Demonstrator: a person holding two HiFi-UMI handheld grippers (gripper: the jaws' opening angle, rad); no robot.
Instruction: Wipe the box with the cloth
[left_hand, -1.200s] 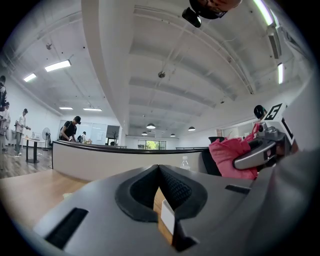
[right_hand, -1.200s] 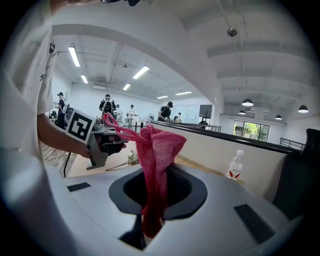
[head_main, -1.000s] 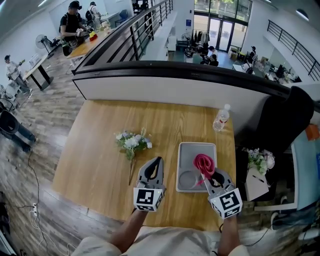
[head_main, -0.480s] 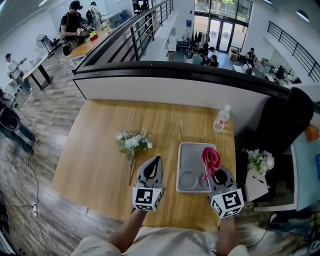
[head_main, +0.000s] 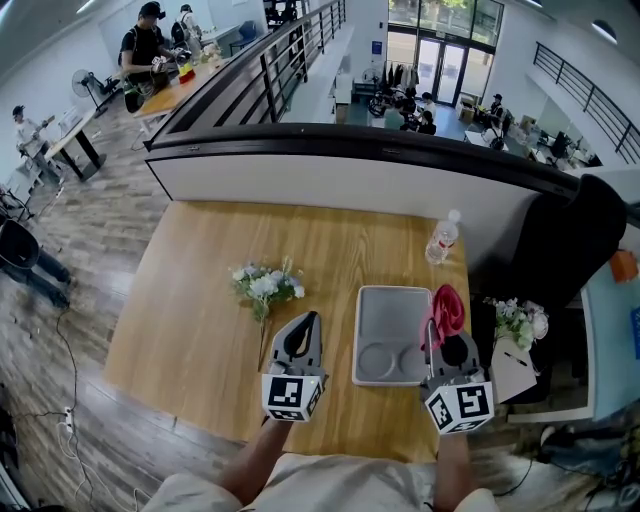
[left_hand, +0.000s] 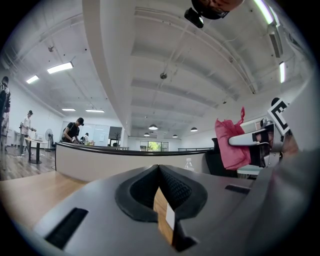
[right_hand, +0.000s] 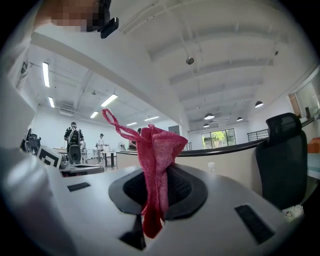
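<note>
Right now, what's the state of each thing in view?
Left gripper: shut, empty.
Right gripper: shut on cloth.
Cloth: bunched, held up at the box's right edge.
Box: open, nothing in it.
Bottle: upright, capped.
Flowers: lying on the table.

The cloth (head_main: 446, 310) is pinkish red, the box (head_main: 385, 305) pale grey, the counter (head_main: 190, 300) light wood-grain. The flowers (head_main: 266, 284) are white on green stems. The left claw (head_main: 311, 320) and right claw (head_main: 437, 336) are grey, with black-and-white square markers. The bottle (head_main: 440, 240) looks clear.

Head view steeply down, claw views upward
</note>
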